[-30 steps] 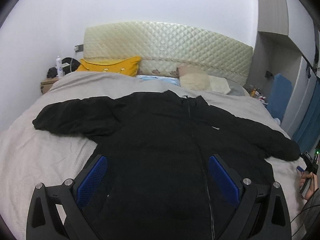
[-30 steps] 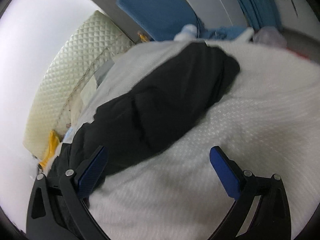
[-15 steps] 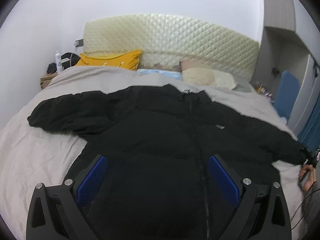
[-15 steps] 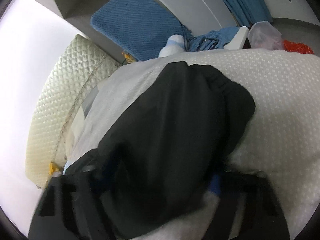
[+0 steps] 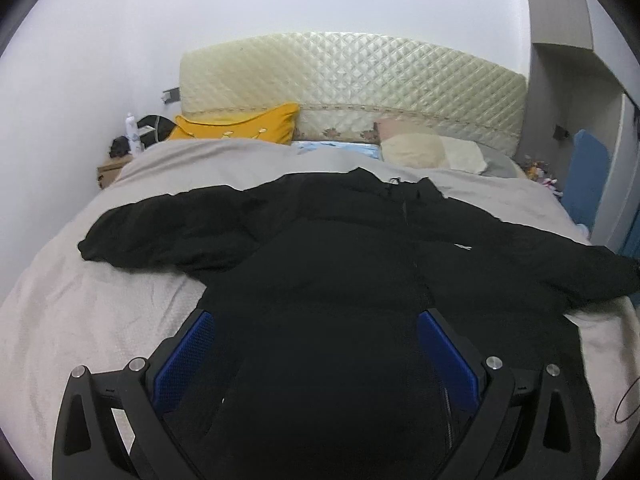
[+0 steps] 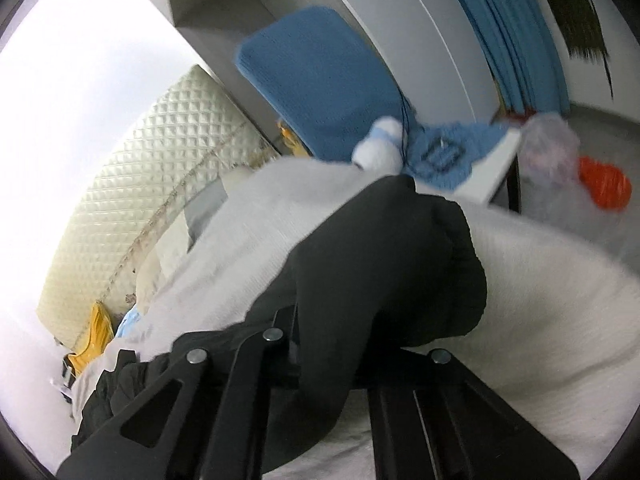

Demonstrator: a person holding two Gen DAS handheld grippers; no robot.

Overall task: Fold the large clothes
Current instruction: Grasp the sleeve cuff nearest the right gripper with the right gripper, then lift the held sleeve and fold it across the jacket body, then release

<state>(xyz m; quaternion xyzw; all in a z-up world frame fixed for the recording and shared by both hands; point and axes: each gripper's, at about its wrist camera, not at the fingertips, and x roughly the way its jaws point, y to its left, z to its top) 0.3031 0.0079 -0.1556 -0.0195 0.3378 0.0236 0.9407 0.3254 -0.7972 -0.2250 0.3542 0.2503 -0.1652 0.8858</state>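
On the bed, over a pale grey textured cover, a black puffer jacket is laid flat, front up, with its sleeves spread to either side. The fabric is matte and softly quilted; a central zip runs down from the collar. A small white mark is seen on the chest, too small to be read. No other writing can be made out.

The left hand-held gripper is held over the lower body of the jacket, its jaws wide apart, blue ribbed pads on either side of the fabric without pressing it.

The right hand-held gripper is clamped fully onto the right sleeve, whose cuff end bulges rounded beyond the black fingers, above the bed cover.

Behind the bed, a cream diamond-quilted headboard is set against a white wall. A yellow pillow and a beige pillow are lying at its foot. A blue textured cushion and an orange bag are noted beside the bed.
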